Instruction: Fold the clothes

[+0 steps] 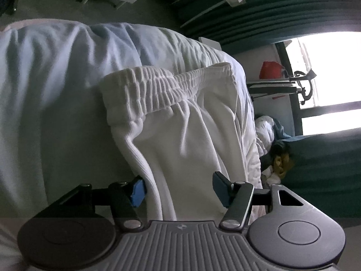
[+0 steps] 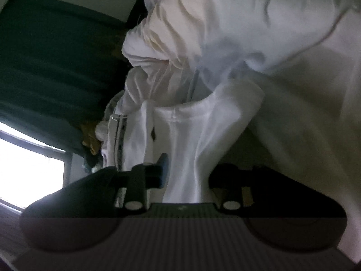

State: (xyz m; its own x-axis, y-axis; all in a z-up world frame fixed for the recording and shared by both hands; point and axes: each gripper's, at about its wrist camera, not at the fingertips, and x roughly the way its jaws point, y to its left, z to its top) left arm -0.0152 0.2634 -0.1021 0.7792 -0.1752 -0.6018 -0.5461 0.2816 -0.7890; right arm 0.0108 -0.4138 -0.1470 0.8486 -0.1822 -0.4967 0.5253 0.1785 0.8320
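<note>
Garment [image 1: 180,135]: white, with a ribbed waistband [image 1: 162,85] in the same white. Bedding [image 1: 45,79]: pale blue-white, unpatterned. Left gripper [image 1: 180,192]: black body, 2 blue pads, grey ridged base. Curtain [image 1: 270,11]: dark teal. Bag [image 1: 270,70] near the window: red. Right gripper [image 2: 187,171]: black, with 1 blue pad visible against a white garment [image 2: 191,131].
</note>
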